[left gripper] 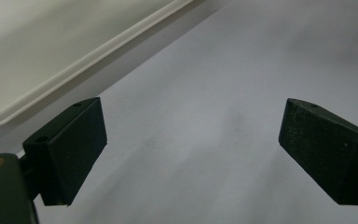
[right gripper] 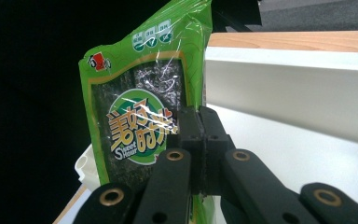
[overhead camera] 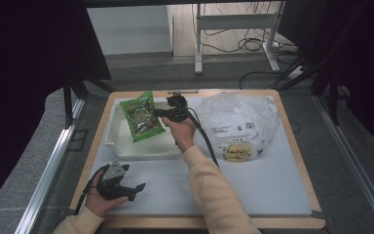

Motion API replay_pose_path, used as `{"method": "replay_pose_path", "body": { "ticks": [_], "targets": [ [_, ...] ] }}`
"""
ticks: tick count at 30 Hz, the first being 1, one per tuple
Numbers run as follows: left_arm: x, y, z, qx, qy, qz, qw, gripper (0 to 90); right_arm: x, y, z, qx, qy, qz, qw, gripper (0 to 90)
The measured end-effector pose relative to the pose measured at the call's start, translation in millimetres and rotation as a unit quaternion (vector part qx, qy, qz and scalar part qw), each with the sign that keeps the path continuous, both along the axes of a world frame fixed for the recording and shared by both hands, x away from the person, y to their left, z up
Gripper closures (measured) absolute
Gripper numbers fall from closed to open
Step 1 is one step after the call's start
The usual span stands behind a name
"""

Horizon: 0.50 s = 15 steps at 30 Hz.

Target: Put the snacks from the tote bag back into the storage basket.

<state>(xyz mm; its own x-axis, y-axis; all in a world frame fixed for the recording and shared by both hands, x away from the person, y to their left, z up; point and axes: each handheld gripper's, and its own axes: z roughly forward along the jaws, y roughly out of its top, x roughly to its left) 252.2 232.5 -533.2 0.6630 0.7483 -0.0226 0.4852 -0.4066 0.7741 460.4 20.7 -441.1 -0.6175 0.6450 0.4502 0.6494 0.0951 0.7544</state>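
Over the white tray point(overhead camera: 114, 139), the right gripper point(overhead camera: 164, 113) is holding 1 green snack pack point(overhead camera: 141, 116), jaws pinched on its edge. Left gripper point(overhead camera: 137, 187) is idling wide open, empty. Pack's nearly placed; approx. 1 item's waiting in the clear bag point(overhead camera: 238, 122).

Looks like a lab or recording workspace: wood-edged counter point(overhead camera: 292, 146) topped with a white mat, black curtains point(overhead camera: 24, 73) hung at left and right, loose cables point(overhead camera: 253, 45) on the far floor beneath a metal-legged desk frame point(overhead camera: 233, 29), grey carpet around.

Cream sleeves point(overhead camera: 214, 190), black two-jaw tools
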Motion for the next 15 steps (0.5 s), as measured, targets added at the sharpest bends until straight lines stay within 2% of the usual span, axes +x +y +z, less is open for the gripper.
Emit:
{"method": "replay_pose_path", "body": {
  "ticks": [15],
  "targets": [
    [0.8, 0.7, -0.2, -0.003, 0.001, -0.001, 1.0000, 7.8, 4.4, 30.2, -22.8, -0.012, 0.018, 0.000, 0.9998, 89.9]
  ]
}}
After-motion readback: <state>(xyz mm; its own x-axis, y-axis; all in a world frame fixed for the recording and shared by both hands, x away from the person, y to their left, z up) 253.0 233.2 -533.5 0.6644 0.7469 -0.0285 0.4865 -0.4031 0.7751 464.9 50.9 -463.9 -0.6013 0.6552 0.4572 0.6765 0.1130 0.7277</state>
